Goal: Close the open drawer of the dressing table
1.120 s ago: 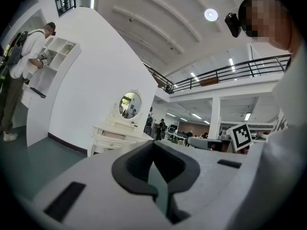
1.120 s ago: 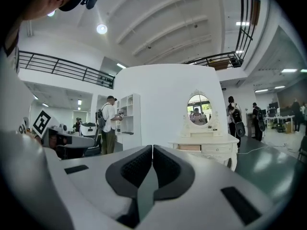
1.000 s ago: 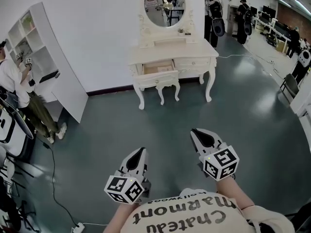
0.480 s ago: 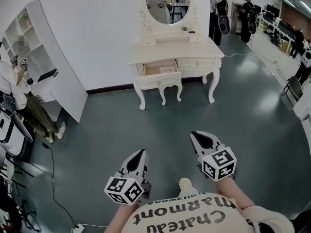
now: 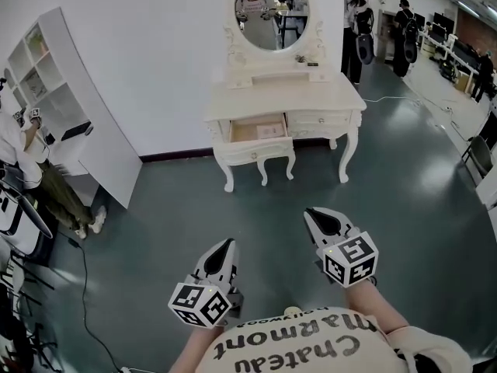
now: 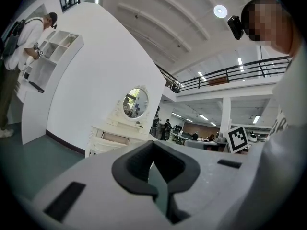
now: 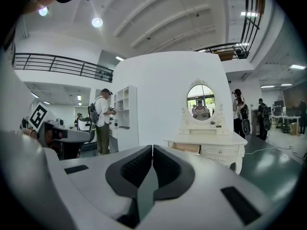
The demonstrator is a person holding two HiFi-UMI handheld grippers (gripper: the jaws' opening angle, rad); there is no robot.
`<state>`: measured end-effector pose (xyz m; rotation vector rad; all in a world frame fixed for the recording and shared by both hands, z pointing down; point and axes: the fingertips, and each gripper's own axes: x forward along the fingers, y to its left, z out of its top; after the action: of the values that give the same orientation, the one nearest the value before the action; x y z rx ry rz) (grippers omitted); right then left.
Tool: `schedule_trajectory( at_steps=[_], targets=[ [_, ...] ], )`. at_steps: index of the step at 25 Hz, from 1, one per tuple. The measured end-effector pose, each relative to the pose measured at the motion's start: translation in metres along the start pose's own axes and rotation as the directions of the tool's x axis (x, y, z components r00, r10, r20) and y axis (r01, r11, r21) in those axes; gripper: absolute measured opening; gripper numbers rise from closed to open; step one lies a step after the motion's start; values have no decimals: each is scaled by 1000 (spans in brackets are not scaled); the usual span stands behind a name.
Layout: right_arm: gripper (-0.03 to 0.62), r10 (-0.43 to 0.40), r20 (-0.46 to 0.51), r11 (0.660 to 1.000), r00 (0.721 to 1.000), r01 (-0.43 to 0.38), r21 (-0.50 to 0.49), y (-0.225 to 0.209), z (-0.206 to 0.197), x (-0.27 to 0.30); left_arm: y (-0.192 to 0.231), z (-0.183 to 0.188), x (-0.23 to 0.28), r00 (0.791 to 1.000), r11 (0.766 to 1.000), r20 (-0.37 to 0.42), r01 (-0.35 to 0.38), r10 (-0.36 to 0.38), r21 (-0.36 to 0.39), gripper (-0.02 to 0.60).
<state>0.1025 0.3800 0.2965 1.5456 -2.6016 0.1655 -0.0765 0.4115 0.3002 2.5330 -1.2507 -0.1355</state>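
One dressing table (image 5: 283, 103) stands against the white wall, cream-coloured with curved legs and carved trim. It carries one oval mirror (image 5: 270, 12) at its back. Its front has two drawers: the left drawer (image 5: 258, 130) is pulled out, its pale wooden inside showing, and the right drawer (image 5: 322, 120) sits flush with the front. One matching stool (image 5: 258, 152) stands directly under the open drawer, tucked between the table's front legs.

There are two grippers, both well in front of the dressing table over the dark green floor (image 5: 178, 208) and apart from it. The left gripper (image 5: 225, 247) has its jaws closed with nothing between them. The right gripper (image 5: 317, 217) also has its jaws pressed together, empty. Both point toward the table.

Left of the dressing table, one white shelf unit (image 5: 74, 107) stands out from the wall, and one person (image 5: 23, 154) stands at its far side
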Motion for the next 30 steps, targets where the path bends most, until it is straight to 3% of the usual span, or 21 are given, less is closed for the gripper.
schedule_trajectory(
  at_steps=[13,21,30],
  targets=[
    [31,73,2,997,997,-73,-19,-62,6,42,4,9,84,999,1000,42,-24,23,9,8],
    [31,71,-46,995,996,-67,71,-79,-27,53,16,-16,98,999,999,-18,-35,35,-15,8],
    [31,41,-66,993,997,-33,115,-90,-24,100,54,2,137,1000,1000,-26,11,-12,-15,8]
  ],
)
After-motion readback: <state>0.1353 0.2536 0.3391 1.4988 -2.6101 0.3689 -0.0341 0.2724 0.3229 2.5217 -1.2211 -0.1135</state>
